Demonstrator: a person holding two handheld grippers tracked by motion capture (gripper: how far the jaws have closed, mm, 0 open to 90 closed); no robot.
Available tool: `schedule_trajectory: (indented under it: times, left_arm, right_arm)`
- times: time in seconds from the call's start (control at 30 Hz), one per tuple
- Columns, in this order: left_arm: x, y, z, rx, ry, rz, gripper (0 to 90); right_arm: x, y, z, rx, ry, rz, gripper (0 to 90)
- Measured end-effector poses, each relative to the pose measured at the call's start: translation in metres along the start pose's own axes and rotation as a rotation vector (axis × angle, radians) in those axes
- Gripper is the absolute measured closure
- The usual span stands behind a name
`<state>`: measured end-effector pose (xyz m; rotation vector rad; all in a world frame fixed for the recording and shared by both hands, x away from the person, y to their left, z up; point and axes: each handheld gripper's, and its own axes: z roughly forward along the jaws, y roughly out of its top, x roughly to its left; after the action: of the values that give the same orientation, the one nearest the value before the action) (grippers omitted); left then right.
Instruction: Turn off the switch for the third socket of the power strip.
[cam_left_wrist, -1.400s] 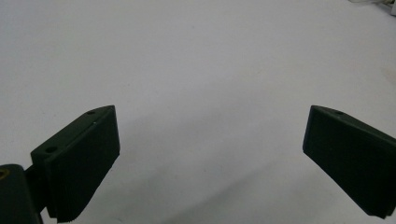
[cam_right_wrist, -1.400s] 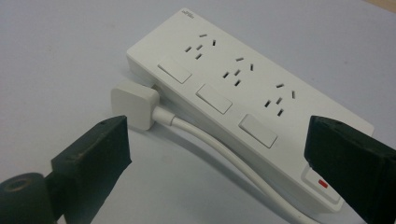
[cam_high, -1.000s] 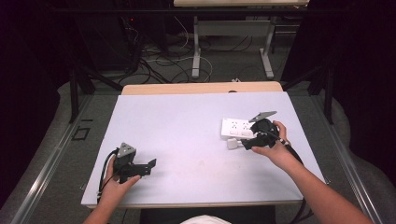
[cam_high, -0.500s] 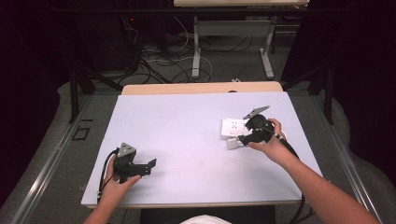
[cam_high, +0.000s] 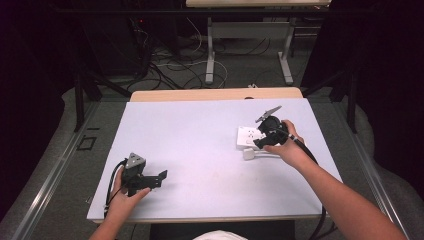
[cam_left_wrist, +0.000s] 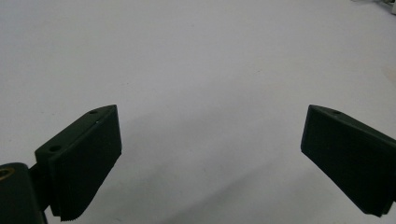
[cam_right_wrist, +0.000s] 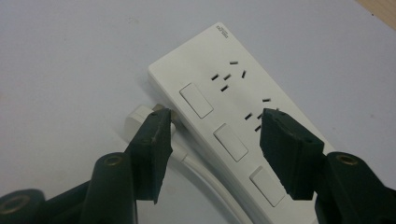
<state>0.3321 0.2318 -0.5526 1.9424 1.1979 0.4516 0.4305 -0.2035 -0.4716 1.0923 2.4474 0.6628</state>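
Right gripper (cam_right_wrist: 212, 140) fingers are closing, half open, straddling the white power strip (cam_right_wrist: 229, 112) on the bench (cam_high: 200, 135); contact unclear. Plug (cam_right_wrist: 140, 114) is sitting beside the left finger. Left gripper (cam_left_wrist: 210, 158) fingers are gaping wide, holding nothing. Strip's near end is cut off.

Left forearm: comes in from the near edge, low, wrist straight.
Left gripper (cam_high: 159, 178): gripped from behind by the left hand (cam_high: 123, 192), pointing level to the right, jaws spread wide with nothing between them.
Right forearm: reaches in on a slant from the near right corner.
Right gripper (cam_high: 258, 143): held by the right hand (cam_high: 286, 150), tipped downward, jaws partway in and just now closing; pads seemingly not yet pressing.
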Motion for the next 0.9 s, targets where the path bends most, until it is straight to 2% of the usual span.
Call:
schedule_trajectory:
  times: [0.07,0.1,0.2,0.37,0.43,0.47,0.57,0.67,0.7,0.73,0.77,0.83,0.9]
  left_arm:
    - [0.0,0.0,0.0,0.0,0.0,0.0,5.1]
    - [0.0,0.0,0.0,0.0,-0.001,0.0,5.1]
    - [0.0,0.0,0.0,0.0,-0.001,-0.001,5.1]
    - [0.0,0.0,0.0,0.001,-0.003,0.0,5.1]
    - [0.0,0.0,0.0,0.0,-0.003,-0.002,5.1]
    - [0.0,0.0,0.0,0.0,-0.003,-0.002,5.1]
    - [0.001,0.0,0.0,-0.003,-0.001,-0.002,5.1]
    - [0.0,0.0,0.0,-0.002,-0.002,-0.011,5.3]
    - [0.001,0.0,0.0,-0.003,-0.002,-0.01,5.3]
    - [0.001,0.0,0.0,-0.004,-0.002,-0.011,5.3]
    - [0.001,0.0,0.0,-0.003,-0.003,-0.01,5.3]
    - [0.001,0.0,0.0,0.001,-0.001,-0.002,5.4]
    - [0.001,0.0,0.001,0.001,-0.003,-0.01,5.5]
  right_arm:
    - [0.001,0.001,0.004,-0.006,0.001,0.002,43.2]
    - [0.001,0.002,0.004,0.01,0.001,-0.022,43.2]
    - [0.002,0.004,0.008,0.021,-0.016,-0.041,43.2]
    - [0.004,0.008,0.014,0.014,0.016,-0.06,45.7]
    - [0.004,0.009,0.016,0.017,0.025,-0.057,46.9]
    - [0.004,0.01,0.016,0.04,0.025,-0.056,48.3]
    - [0.003,0.009,0.022,0.024,0.037,-0.042,52.7]
    - [0.001,0.011,0.026,0.054,0.033,-0.025,56.6]
    - [0.001,0.011,0.027,0.062,0.049,-0.017,57.7]
    - [0.001,0.012,0.028,0.066,0.034,-0.018,59.1]
    - [0.002,0.012,0.029,0.06,0.039,-0.006,59.9]
    - [0.002,0.014,0.033,0.046,0.056,-0.012,62.2]
    - [0.004,0.017,0.036,0.046,0.058,0.001,64.9]
